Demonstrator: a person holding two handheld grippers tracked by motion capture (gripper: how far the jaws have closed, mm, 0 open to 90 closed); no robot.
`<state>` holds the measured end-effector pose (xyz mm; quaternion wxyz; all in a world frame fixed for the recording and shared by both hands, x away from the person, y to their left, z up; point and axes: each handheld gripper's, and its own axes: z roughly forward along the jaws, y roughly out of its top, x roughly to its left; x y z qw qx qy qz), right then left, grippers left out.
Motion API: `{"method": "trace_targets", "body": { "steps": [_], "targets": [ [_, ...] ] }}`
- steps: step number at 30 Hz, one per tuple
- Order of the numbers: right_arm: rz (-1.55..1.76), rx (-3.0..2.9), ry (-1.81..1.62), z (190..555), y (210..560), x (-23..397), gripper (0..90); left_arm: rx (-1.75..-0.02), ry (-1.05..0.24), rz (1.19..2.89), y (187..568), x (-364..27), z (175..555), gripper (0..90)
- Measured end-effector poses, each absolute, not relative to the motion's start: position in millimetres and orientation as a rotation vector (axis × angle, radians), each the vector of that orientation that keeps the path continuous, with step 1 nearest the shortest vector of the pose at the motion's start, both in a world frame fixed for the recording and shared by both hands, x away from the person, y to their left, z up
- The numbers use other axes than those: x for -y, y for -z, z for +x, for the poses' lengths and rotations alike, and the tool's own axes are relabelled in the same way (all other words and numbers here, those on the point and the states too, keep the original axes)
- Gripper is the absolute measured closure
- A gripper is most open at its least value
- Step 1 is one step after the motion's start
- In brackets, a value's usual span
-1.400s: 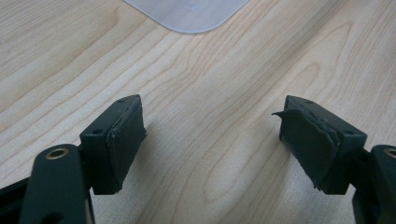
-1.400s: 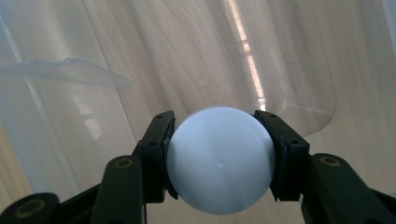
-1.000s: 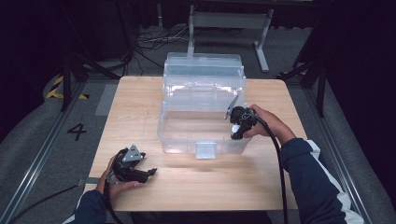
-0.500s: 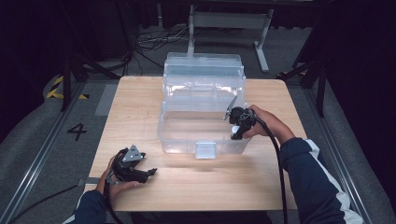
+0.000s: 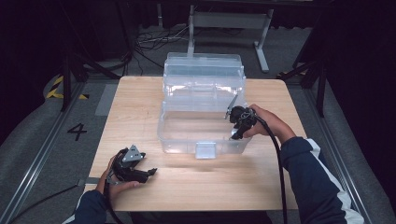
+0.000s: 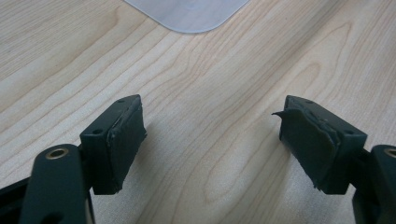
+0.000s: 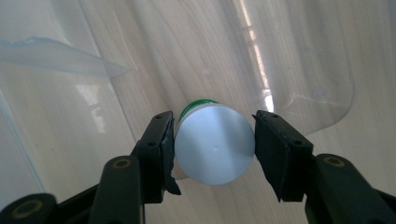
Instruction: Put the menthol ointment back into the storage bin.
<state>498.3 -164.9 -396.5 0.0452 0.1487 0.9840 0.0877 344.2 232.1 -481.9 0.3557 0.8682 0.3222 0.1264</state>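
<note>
While the left gripper (image 5: 148, 173) rests at the near-left corner of the wooden table (image 5: 140, 107), its jaws stand apart with nothing between them; the left gripper view shows bare wood grain under the pads (image 6: 122, 140). Farther in, a clear plastic box (image 5: 187, 135) stands at mid-table with its lid (image 5: 203, 74) raised behind it and its front latch (image 5: 206, 150) facing the person. At the box's right wall, the right gripper (image 5: 235, 135) reaches down into the box interior. In the right gripper view, a white cylindrical container (image 7: 214, 144) with a green band sits between the jaws, its round end facing the camera. The left pad touches the container; whether the right pad touches it cannot be told.
</note>
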Motion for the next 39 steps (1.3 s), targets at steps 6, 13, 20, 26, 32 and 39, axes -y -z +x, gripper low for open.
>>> {"method": "trace_targets", "body": {
  "steps": [6,13,20,26,32,39],
  "targets": [
    [0.459,-2.994,-0.286,498.0,392.1,167.3,48.6,-0.833,-0.326,2.242,481.9,-232.1,344.3,22.4],
    [0.491,-2.97,-0.321,497.5,387.9,171.6,46.9,-0.832,-0.326,2.242,481.9,-232.2,344.3,22.4],
    [0.515,-2.942,-0.39,497.0,381.1,177.8,47.1,-0.832,-0.326,2.243,481.8,-232.2,344.3,22.4],
    [0.532,-2.905,-0.458,496.0,372.6,186.0,46.5,-0.832,-0.326,2.243,481.8,-232.2,344.3,22.4],
    [0.529,-2.866,-0.555,494.1,363.5,193.9,46.5,-0.833,-0.328,2.243,481.7,-232.2,344.2,22.7],
    [0.528,-2.82,-0.648,485.6,349.9,202.7,46.4,-0.84,-0.325,2.241,481.5,-232.5,344.7,23.5]
  ]
}}
